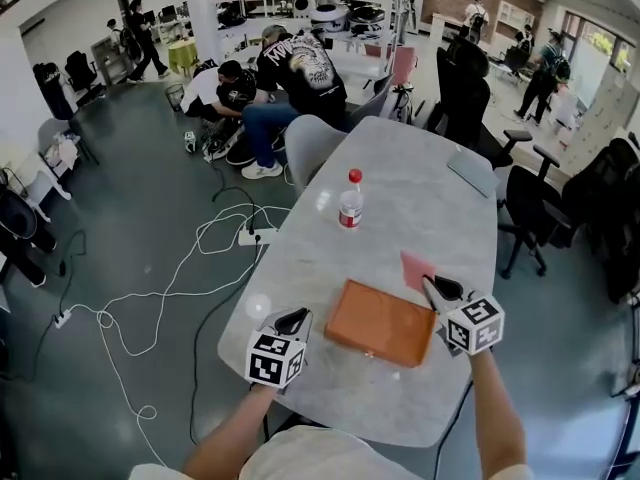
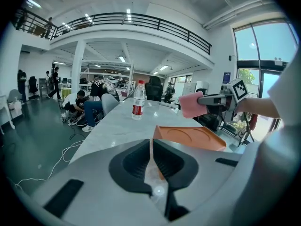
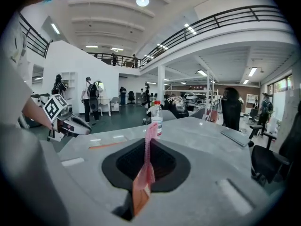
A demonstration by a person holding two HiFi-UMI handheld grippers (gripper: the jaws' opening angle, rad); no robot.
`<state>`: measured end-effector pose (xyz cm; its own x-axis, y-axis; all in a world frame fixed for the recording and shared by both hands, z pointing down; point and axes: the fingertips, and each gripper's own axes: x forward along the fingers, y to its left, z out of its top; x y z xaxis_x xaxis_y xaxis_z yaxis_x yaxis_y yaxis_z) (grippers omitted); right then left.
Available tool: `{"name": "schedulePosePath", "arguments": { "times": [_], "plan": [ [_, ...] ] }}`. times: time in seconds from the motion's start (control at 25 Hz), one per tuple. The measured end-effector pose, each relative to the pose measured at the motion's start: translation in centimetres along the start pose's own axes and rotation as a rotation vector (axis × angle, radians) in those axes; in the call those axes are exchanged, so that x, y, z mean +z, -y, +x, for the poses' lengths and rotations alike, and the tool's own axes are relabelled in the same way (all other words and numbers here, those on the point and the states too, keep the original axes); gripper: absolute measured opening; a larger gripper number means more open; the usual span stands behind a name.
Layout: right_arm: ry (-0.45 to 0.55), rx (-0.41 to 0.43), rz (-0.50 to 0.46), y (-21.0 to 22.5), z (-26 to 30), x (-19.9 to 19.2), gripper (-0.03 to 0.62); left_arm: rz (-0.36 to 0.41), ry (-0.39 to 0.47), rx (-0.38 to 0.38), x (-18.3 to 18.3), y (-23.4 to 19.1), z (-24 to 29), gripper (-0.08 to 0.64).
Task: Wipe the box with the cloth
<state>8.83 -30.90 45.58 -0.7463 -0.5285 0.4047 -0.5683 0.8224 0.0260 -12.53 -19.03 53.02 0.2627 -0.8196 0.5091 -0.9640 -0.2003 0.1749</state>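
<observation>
A flat orange box (image 1: 380, 321) lies on the grey marble table (image 1: 400, 188), near its front edge. My right gripper (image 1: 437, 288) hovers over the box's far right corner, shut on a pink cloth (image 1: 415, 268). In the right gripper view the cloth (image 3: 143, 182) stands pinched edge-on between the jaws. My left gripper (image 1: 293, 320) rests just left of the box, shut with nothing in it. The left gripper view shows the box (image 2: 193, 136) just ahead and the cloth (image 2: 190, 104) hanging above its far side.
A water bottle with a red cap (image 1: 350, 200) stands mid-table beyond the box. A grey laptop (image 1: 472, 173) lies at the far right. Chairs ring the table. White cables (image 1: 170, 288) trail on the floor to the left, and people sit there.
</observation>
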Motion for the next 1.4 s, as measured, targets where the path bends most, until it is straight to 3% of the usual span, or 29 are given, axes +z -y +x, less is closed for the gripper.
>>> {"name": "schedulePosePath", "arguments": {
  "times": [0.24,0.72,1.4],
  "plan": [
    [-0.076,0.139,-0.027,-1.3,5.3,-0.2,0.015,-0.025,-0.011,0.005,0.0,-2.0,1.4,0.026],
    [-0.233,0.322,-0.045,-3.7,12.3,-2.7,0.015,-0.075,-0.057,-0.021,-1.1,-3.9,3.8,0.026],
    [-0.396,0.651,0.322,-7.2,17.1,-3.5,0.015,-0.097,-0.102,-0.047,-1.6,-6.7,5.3,0.026]
  ]
}}
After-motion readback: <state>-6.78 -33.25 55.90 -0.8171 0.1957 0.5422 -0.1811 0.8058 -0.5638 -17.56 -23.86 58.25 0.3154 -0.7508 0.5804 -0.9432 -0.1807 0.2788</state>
